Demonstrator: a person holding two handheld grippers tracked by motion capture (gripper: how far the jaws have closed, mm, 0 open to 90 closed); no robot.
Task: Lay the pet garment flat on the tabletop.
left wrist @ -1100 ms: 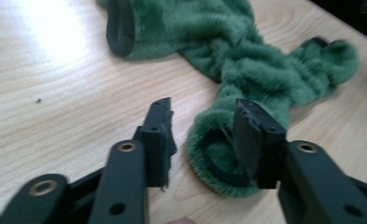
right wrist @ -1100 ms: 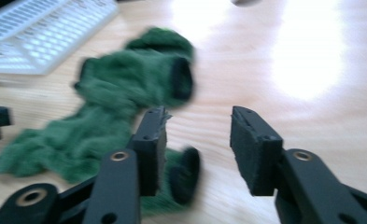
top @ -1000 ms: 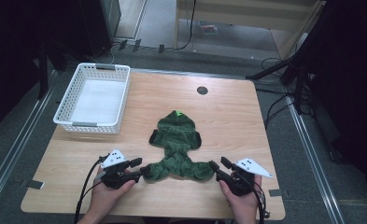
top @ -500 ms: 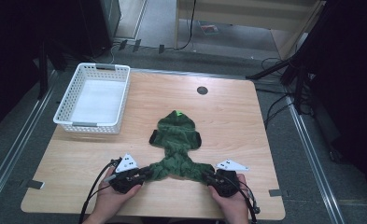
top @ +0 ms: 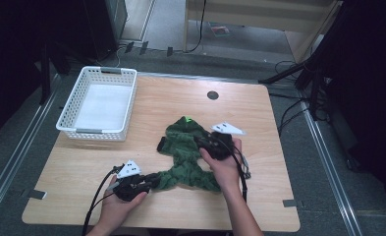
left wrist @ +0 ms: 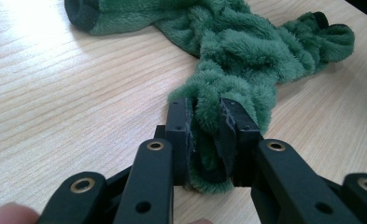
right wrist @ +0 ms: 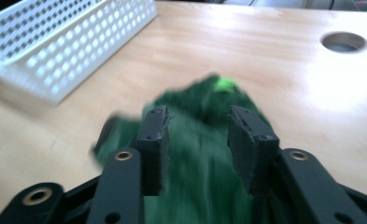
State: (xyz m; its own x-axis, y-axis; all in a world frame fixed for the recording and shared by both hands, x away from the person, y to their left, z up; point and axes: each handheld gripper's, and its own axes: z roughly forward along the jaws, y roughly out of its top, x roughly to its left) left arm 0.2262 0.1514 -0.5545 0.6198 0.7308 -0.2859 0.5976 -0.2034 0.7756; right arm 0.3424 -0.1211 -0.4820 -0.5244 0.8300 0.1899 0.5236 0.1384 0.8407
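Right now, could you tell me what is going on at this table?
A person is handling a green fleece garment on the wooden table with two hand-held grippers. The left gripper is clamped on one end of it. The right gripper hovers over the garment's middle, its jaws apart and just opening. A white basket stands nearby.

Two forearms reach in from the near edge of the surface. The left gripper [top: 149, 183] lies low near that edge, its jaws clamped on a bunched fold of the green plush garment [top: 185, 147]. The right gripper [top: 204, 142] is stretched farther forward over the garment, its jaws just opening and parted, with fabric blurred between them
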